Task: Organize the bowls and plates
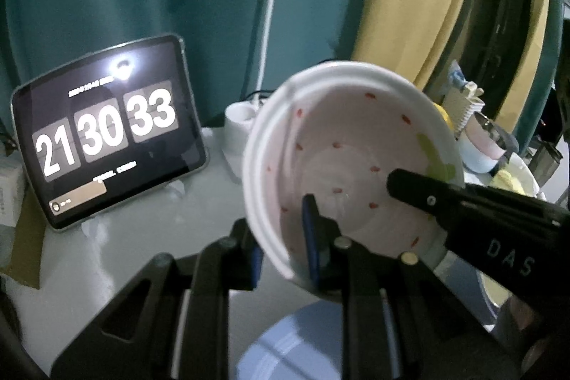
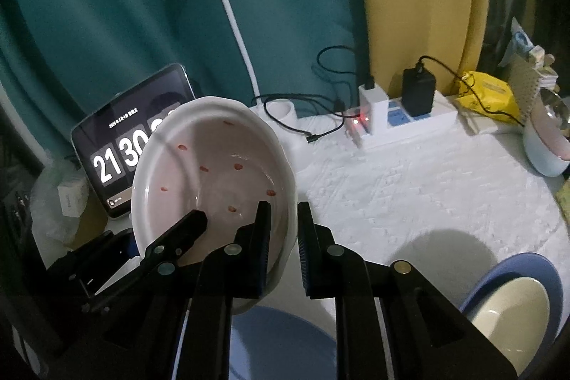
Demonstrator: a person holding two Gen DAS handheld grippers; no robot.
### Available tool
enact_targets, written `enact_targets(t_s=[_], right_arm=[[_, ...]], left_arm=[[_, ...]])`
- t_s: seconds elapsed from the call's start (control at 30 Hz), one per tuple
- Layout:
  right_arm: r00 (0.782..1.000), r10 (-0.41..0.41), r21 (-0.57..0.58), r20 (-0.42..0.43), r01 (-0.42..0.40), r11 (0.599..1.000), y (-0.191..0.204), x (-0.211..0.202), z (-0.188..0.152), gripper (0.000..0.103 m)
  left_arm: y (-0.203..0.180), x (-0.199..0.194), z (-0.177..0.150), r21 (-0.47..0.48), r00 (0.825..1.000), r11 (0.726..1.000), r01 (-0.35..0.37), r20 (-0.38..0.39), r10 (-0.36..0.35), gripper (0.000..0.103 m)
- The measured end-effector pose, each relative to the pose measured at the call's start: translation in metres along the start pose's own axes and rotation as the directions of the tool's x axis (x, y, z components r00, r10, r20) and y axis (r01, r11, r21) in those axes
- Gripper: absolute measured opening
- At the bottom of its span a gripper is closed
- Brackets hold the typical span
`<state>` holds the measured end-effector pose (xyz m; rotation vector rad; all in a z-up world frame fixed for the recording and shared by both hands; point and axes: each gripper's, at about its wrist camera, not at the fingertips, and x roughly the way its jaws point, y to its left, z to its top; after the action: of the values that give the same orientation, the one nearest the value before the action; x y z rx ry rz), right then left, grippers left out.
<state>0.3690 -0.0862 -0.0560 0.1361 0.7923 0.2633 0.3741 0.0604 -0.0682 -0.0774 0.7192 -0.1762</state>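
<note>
A white bowl with red specks (image 1: 356,152) is held tilted above the table, its inside facing both cameras; it also shows in the right wrist view (image 2: 213,177). My left gripper (image 1: 281,248) is shut on its left rim, one finger inside and one outside. My right gripper (image 2: 283,237) is shut on its right rim; its finger (image 1: 420,191) reaches into the bowl in the left wrist view. A blue plate (image 1: 295,344) lies on the table below the bowl, also in the right wrist view (image 2: 285,344).
A cream bowl (image 2: 509,312) sits in a blue bowl (image 2: 534,266) at the front right. A tablet clock (image 1: 107,130), a lamp base (image 2: 281,109), a power strip (image 2: 402,120), a yellow packet (image 2: 488,91) and a pale container (image 2: 545,145) stand along the back.
</note>
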Motion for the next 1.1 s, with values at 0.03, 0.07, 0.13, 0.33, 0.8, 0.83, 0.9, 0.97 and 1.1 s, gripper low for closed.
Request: enact_targets(t_s=[0.03, 0.07, 0.13, 0.33, 0.8, 0.83, 0.9, 0.97, 1.1], right_arm=[[1.000, 0.000, 0.001, 0.004, 0.000, 1.000, -0.002, -0.004, -0.001, 0.016], [1.000, 0.000, 0.003, 0.007, 0.000, 1.000, -0.004, -0.007, -0.001, 0.016], [1.000, 0.002, 0.007, 0.014, -0.002, 1.000, -0.009, -0.015, -0.002, 0.016], [0.999, 0.002, 0.021, 0.032, -0.002, 1.000, -0.023, -0.034, -0.007, 0.016], [0.998, 0.001, 0.053, 0.060, -0.004, 0.999, -0.062, -0.063, -0.020, 0.016], [0.998, 0.001, 0.056, 0.060, -0.005, 0.998, -0.064, -0.065, -0.021, 0.016], [0.998, 0.001, 0.059, 0.060, -0.005, 0.998, -0.069, -0.068, -0.023, 0.016], [0.998, -0.001, 0.063, 0.063, -0.003, 0.998, -0.073, -0.071, -0.024, 0.016], [0.998, -0.004, 0.069, 0.065, -0.001, 0.998, -0.082, -0.076, -0.028, 0.016]], left_arm=[[-0.004, -0.002, 0.000, 0.004, 1.000, 1.000, 0.002, 0.001, -0.002, 0.020], [-0.007, -0.005, -0.001, 0.006, 1.000, 1.000, 0.005, 0.001, -0.005, 0.020], [-0.015, -0.008, -0.001, 0.012, 1.000, 1.000, 0.010, 0.002, -0.011, 0.020], [-0.037, -0.016, -0.003, 0.035, 1.000, 0.999, 0.015, 0.003, -0.015, 0.020], [-0.086, -0.024, -0.009, 0.084, 1.000, 0.996, 0.030, -0.009, -0.029, 0.020], [-0.089, -0.024, -0.010, 0.085, 1.000, 0.996, 0.030, -0.010, -0.029, 0.020], [-0.094, -0.025, -0.012, 0.088, 0.999, 0.996, 0.033, -0.011, -0.032, 0.020], [-0.100, -0.025, -0.014, 0.091, 0.999, 0.995, 0.035, -0.014, -0.034, 0.020], [-0.110, -0.025, -0.016, 0.101, 0.999, 0.994, 0.038, -0.018, -0.036, 0.020]])
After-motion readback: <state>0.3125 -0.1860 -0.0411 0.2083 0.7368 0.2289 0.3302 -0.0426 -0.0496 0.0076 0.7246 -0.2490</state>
